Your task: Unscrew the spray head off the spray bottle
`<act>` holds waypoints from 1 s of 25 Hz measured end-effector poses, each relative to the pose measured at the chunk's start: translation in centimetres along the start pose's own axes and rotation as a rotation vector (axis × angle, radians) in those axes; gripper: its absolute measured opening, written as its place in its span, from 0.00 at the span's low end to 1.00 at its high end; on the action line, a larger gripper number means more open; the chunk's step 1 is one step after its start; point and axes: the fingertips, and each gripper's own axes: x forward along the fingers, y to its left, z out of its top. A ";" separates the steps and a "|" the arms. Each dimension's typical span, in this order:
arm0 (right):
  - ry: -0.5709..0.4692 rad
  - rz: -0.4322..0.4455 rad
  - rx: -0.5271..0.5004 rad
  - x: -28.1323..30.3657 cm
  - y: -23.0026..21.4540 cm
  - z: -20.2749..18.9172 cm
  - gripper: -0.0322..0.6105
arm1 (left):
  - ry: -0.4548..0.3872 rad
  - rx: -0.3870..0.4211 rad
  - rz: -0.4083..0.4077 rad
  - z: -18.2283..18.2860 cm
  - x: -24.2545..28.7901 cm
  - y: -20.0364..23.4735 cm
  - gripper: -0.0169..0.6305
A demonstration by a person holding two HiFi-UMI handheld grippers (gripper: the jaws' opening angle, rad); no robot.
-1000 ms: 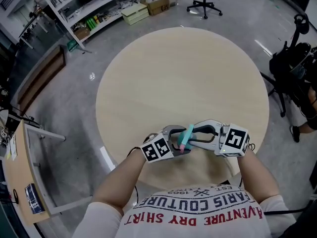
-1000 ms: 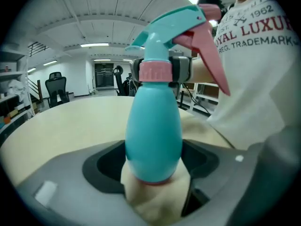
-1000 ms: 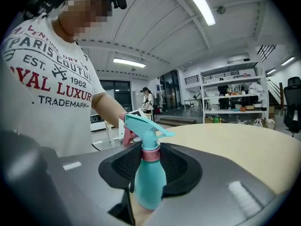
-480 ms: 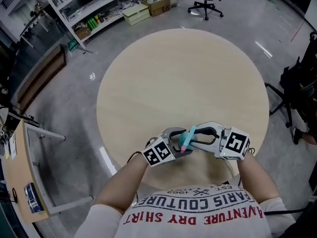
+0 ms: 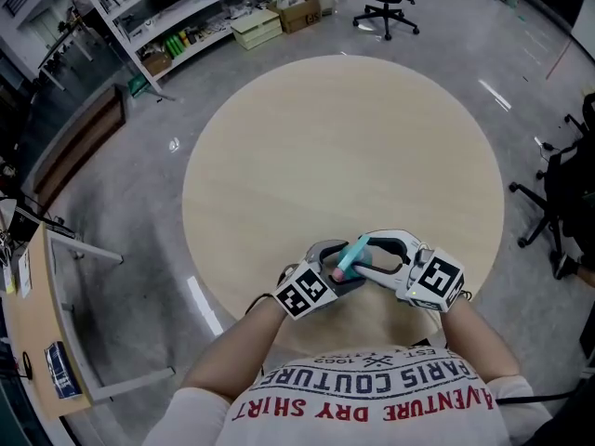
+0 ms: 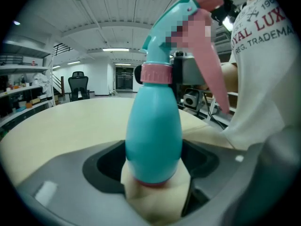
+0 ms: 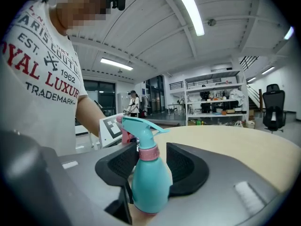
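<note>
L gripper [image 6: 153, 166] clamps spray bottle [image 6: 154, 121] at base. R gripper [image 7: 153, 166] jaws, just opening, stand apart either side of pink collar [image 7: 149, 153].

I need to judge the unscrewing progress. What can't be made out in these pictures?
- Threads: head view, spray bottle too small; both gripper views, pink collar covers them.
- Spray head's middle: left gripper view, mosaic patch overlays it.
- Spray bottle's contents: every view, opaque teal wall.
</note>
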 end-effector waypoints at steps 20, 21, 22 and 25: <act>0.008 -0.212 -0.154 0.3 0.4 -0.1 0.27 | 0.002 -0.160 0.276 0.2 0.0 0.1 0.59; 0.010 -0.184 -0.148 0.3 0.6 0.0 0.26 | 0.000 -0.149 0.245 0.3 -0.1 -0.1 0.59; 0.013 -0.149 -0.138 0.3 0.8 0.1 0.26 | -0.001 -0.131 0.201 0.2 -0.2 -0.4 0.59; 0.033 0.005 -0.140 0.4 1.9 0.0 0.26 | 0.003 -0.022 0.027 -0.2 -0.6 -1.4 0.59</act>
